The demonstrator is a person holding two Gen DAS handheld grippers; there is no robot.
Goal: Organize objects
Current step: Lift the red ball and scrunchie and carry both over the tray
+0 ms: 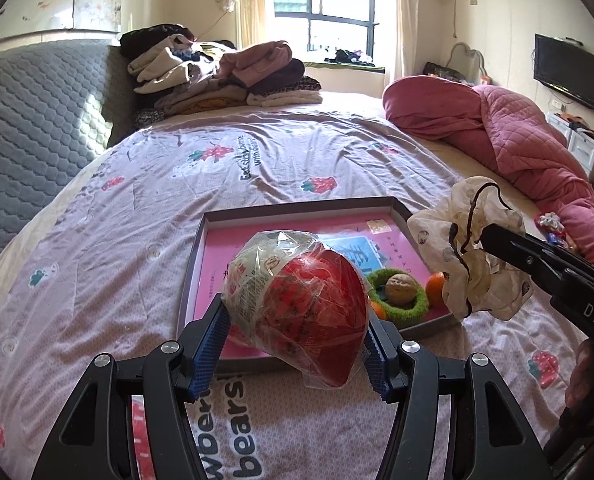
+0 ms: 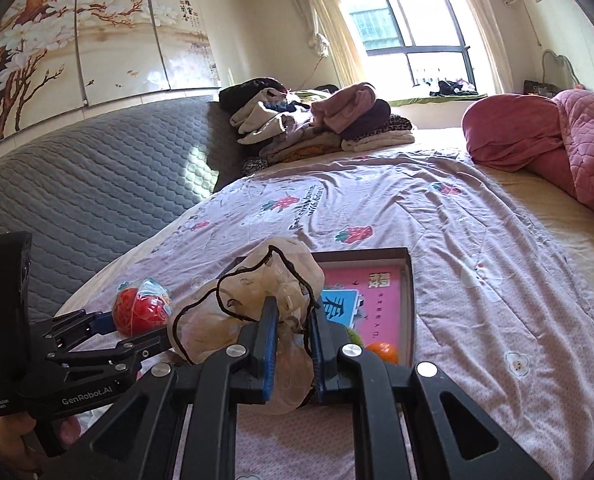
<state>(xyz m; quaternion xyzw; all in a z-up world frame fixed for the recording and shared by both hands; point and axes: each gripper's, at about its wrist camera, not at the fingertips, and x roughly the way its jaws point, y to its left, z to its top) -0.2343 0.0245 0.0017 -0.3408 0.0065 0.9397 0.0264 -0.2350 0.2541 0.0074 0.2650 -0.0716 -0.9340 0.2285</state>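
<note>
My left gripper (image 1: 297, 320) is shut on a red ball in a clear plastic wrap (image 1: 305, 304), held above the near edge of a shallow box lid with a pink inside (image 1: 213, 264). In the lid lie a green fuzzy ring (image 1: 411, 308) with a walnut (image 1: 400, 289) in it and an orange fruit (image 1: 436, 288). My right gripper (image 2: 291, 316) is shut on a cream scrunchie with a dark cord (image 2: 257, 300), lifted over the bed. The left wrist view shows that scrunchie (image 1: 473, 248) at the lid's right corner. In the right wrist view the red ball (image 2: 141, 312) shows at the left.
A lilac strawberry-print cover (image 1: 257, 160) spreads over the bed. Folded clothes (image 1: 217, 76) are stacked at the far side by a grey padded headboard (image 1: 37, 120). A pink quilt (image 1: 517, 140) lies at the right, with small wrapped items (image 1: 553, 228) beside it.
</note>
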